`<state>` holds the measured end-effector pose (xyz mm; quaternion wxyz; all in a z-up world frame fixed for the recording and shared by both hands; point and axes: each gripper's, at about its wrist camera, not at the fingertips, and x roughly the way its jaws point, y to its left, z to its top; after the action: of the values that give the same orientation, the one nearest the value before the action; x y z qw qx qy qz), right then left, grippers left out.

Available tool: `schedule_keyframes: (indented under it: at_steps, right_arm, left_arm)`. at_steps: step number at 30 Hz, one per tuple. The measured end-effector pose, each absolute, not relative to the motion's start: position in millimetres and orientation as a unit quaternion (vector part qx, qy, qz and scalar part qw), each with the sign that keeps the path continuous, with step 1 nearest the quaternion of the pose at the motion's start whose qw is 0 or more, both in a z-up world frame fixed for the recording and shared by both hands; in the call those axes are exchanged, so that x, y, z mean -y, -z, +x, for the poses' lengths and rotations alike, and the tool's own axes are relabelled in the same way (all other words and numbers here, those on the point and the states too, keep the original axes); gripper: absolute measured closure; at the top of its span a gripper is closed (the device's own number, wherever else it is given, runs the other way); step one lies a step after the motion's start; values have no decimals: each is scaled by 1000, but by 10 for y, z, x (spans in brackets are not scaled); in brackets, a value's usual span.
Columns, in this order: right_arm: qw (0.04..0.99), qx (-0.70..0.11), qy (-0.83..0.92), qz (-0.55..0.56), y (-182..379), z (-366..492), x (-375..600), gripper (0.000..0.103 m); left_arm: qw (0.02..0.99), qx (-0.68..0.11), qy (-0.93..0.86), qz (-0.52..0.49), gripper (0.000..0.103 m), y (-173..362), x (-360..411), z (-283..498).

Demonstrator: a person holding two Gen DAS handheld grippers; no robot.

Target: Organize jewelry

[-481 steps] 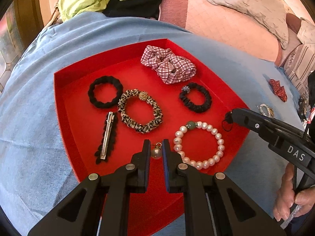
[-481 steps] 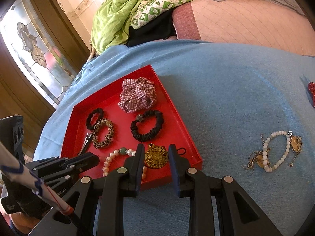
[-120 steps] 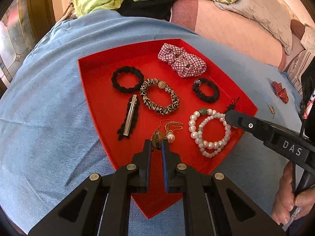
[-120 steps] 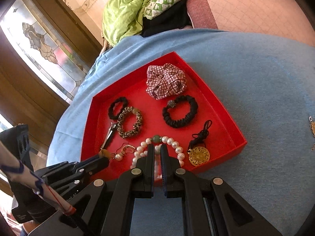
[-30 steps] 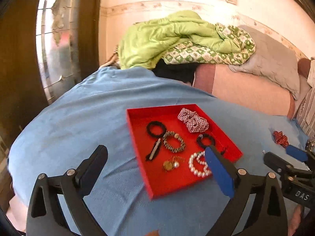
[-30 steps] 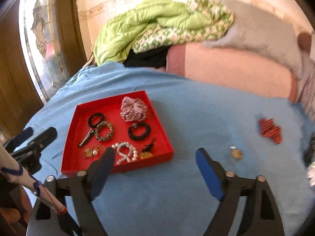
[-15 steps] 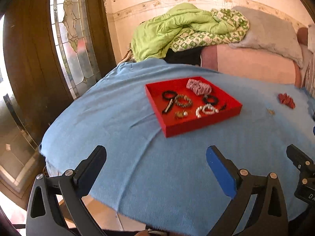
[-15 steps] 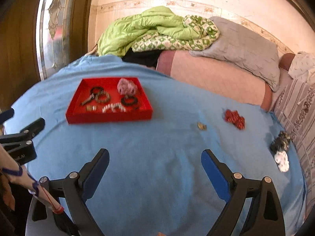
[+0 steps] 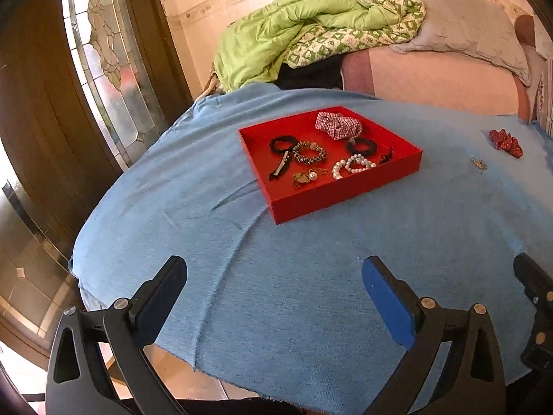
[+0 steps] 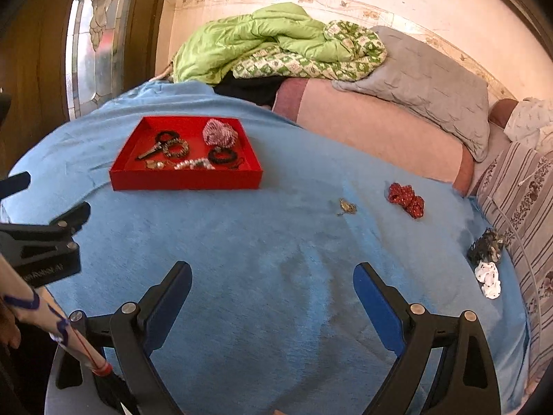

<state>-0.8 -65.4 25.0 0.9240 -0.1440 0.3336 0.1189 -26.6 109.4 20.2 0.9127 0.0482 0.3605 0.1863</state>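
Our left gripper (image 9: 274, 285) hangs spread wide and empty, the red tray (image 9: 345, 192) well ahead of it. Our right gripper (image 10: 273, 287) gapes too, holding nothing; ahead to its right lie a gold trinket (image 10: 346, 206) and red bow (image 10: 406, 199). We risk snagging blue cloth (image 10: 276, 242) with that small trinket.

I hold the left gripper (image 9: 274, 278) angled downward, its jaws spread wide with nothing between them. I hold the right gripper (image 10: 273, 283) at a similar downward tilt, jaws equally wide and empty.
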Motion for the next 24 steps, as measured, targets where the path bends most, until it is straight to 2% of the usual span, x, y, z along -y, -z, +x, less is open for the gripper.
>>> schedule_keyframes:
  at_steps: [24]
  right_arm:
    - [921, -336, -131, -151, -201, -8, 590, 6]
  left_arm:
    - [908, -372, -190, 43, 2, -151, -1158, -208]
